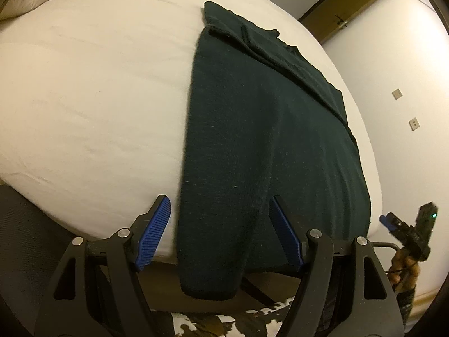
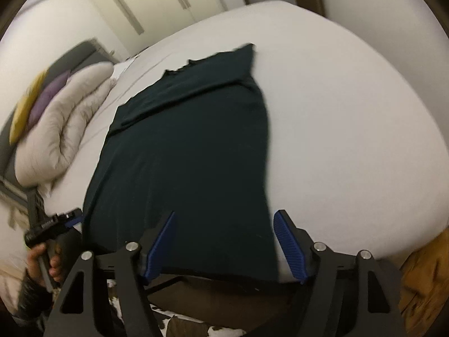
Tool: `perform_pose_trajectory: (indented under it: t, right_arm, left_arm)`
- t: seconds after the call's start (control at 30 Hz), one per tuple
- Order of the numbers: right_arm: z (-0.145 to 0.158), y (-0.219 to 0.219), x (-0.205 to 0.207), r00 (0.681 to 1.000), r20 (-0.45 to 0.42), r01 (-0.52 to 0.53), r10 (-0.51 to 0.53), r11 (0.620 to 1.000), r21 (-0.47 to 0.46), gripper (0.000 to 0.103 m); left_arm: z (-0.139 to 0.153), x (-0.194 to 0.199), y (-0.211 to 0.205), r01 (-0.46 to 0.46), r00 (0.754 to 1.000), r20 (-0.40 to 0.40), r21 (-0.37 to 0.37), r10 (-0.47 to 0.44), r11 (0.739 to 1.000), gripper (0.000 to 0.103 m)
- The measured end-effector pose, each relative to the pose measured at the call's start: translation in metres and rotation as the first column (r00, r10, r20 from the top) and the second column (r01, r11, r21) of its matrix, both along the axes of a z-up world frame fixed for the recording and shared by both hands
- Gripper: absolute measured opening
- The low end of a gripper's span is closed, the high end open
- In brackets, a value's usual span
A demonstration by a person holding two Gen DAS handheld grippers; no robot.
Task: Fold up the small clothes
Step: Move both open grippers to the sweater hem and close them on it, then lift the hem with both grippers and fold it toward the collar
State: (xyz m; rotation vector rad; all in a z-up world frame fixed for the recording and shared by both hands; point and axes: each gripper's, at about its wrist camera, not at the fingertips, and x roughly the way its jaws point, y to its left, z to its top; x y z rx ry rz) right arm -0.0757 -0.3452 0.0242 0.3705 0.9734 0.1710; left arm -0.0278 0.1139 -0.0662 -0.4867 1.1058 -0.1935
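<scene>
1. One bed [image 1: 84,98], covered in a white sheet, carries everything; a bunched duvet [image 2: 64,129] and two pillows, one yellow and one purple, sit at its head.
2. One dark green garment [image 1: 252,140] lies flat on the bed. Its long axis runs from the near edge, where its hem hangs over the side, straight away from both grippers. The sleeves look already folded in across the far end.
3. The coming move turns on that near hem: it lies directly ahead of and just below both grippers, so I judge that each can take a corner and carry it toward the far end.
4. The left gripper [image 1: 219,230] hangs over the hem's left part with its jaws spread wide, holding nothing.
5. The right gripper [image 2: 224,241] hangs over the hem's right part, likewise spread wide and empty. Neither looks clearly nearer; each has its own corner.
6. Two grippers, one garment.
</scene>
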Motion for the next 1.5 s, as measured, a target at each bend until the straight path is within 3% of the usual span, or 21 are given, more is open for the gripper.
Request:
perform_pose_trajectory:
  t: [0.4,0.8,0.97,1.1,1.17,1.23,1.3,1.5]
  right_arm:
    - [-0.036,-0.033,0.002,0.997,-0.076,0.021,-0.005,0.975,0.219,0.068]
    - [-0.059,-0.044,0.002,0.989,-0.14,-0.002,0.045,0.955,0.297,0.064]
    - [-0.065,-0.043,0.006,0.986,-0.145,-0.025,0.077,0.944,0.33,0.053]
    - [-0.07,-0.041,0.005,0.985,-0.149,-0.028,0.086,0.935,0.353,0.037]
    - [-0.073,-0.041,0.005,0.984,-0.153,-0.03,0.091,0.931,0.364,0.029]
    - [-0.074,-0.041,0.004,0.984,-0.151,-0.032,0.096,0.925,0.378,0.024]
    - [-0.075,-0.041,0.004,0.984,-0.15,-0.035,0.1,0.922,0.385,0.019]
    - [-0.074,-0.038,0.003,0.984,-0.138,-0.055,0.117,0.921,0.386,0.01]
  left_arm:
    - [-0.025,-0.007,0.005,0.015,0.997,-0.077,-0.082,-0.021,0.997,0.072]
    - [-0.033,-0.005,0.006,0.035,0.994,-0.101,-0.153,-0.051,0.988,0.072]
    - [-0.039,-0.012,0.018,0.003,0.993,-0.117,-0.241,-0.032,0.97,0.072]
    - [-0.044,-0.016,0.025,-0.015,0.993,-0.119,-0.295,-0.021,0.955,0.072]
    - [-0.045,-0.015,0.024,-0.006,0.992,-0.12,-0.293,-0.031,0.956,0.067]
    - [-0.049,-0.015,0.022,0.0,0.991,-0.131,-0.294,-0.04,0.956,0.046]
    - [-0.052,-0.017,0.025,-0.01,0.99,-0.139,-0.309,-0.034,0.951,0.035]
    - [-0.043,-0.024,0.028,-0.002,0.994,-0.104,-0.331,-0.034,0.944,0.014]
